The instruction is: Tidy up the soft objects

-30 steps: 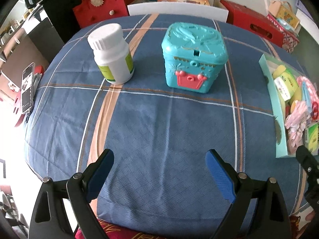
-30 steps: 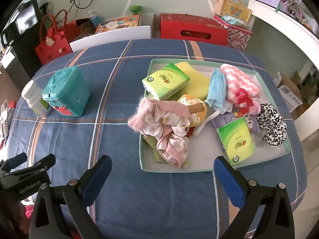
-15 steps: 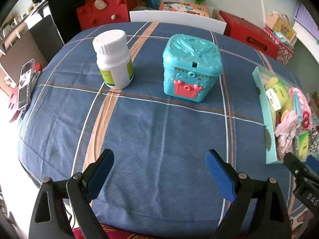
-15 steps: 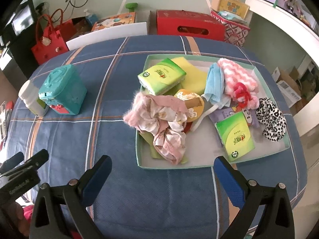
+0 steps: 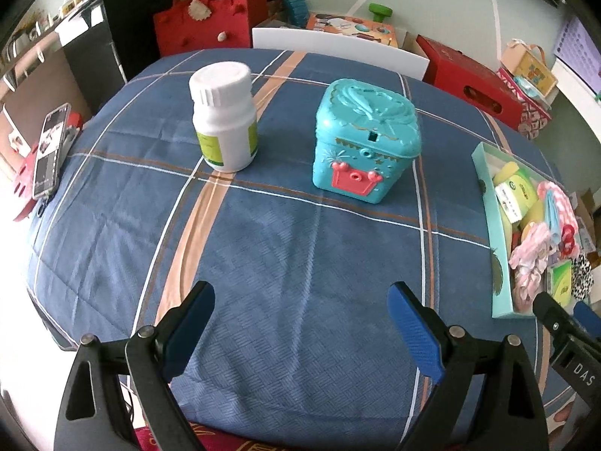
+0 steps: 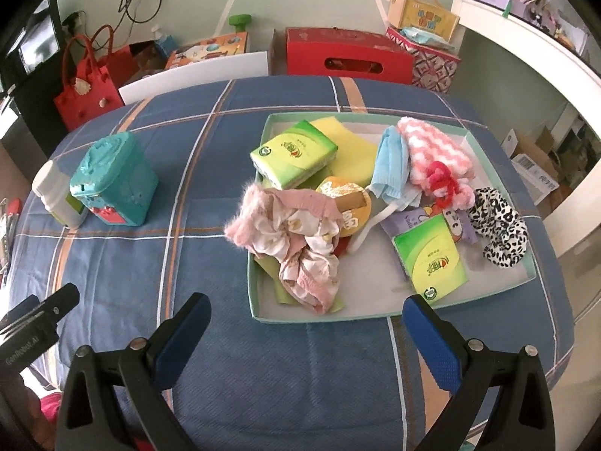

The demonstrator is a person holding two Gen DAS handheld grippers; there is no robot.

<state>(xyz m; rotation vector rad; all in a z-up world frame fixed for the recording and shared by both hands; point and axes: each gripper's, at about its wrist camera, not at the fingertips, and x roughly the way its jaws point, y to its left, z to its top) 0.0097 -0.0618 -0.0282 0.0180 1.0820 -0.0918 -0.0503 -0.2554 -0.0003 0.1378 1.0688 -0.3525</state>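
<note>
A shallow teal tray (image 6: 323,317) on the blue plaid tablecloth holds soft things: a pink floral cloth (image 6: 296,233) hanging over its left rim, a pink-white knit piece (image 6: 435,150), a blue face mask (image 6: 390,159), a leopard scrunchie (image 6: 499,225), a yellow sponge (image 6: 351,150) and two green tissue packs (image 6: 293,154). My right gripper (image 6: 306,323) is open and empty at the tray's near edge. My left gripper (image 5: 300,315) is open and empty over bare cloth, with the tray (image 5: 499,263) at its right.
A teal toy box (image 5: 364,135) and a white pill bottle (image 5: 225,116) stand on the table's left half. A phone (image 5: 47,154) lies off the left edge. Red bags and boxes (image 6: 345,56) stand behind the table. A white shelf (image 6: 533,49) is on the right.
Both grippers have pulled back and up a little, so more of the table shows. Nothing on the table has moved and both grippers stay open.
</note>
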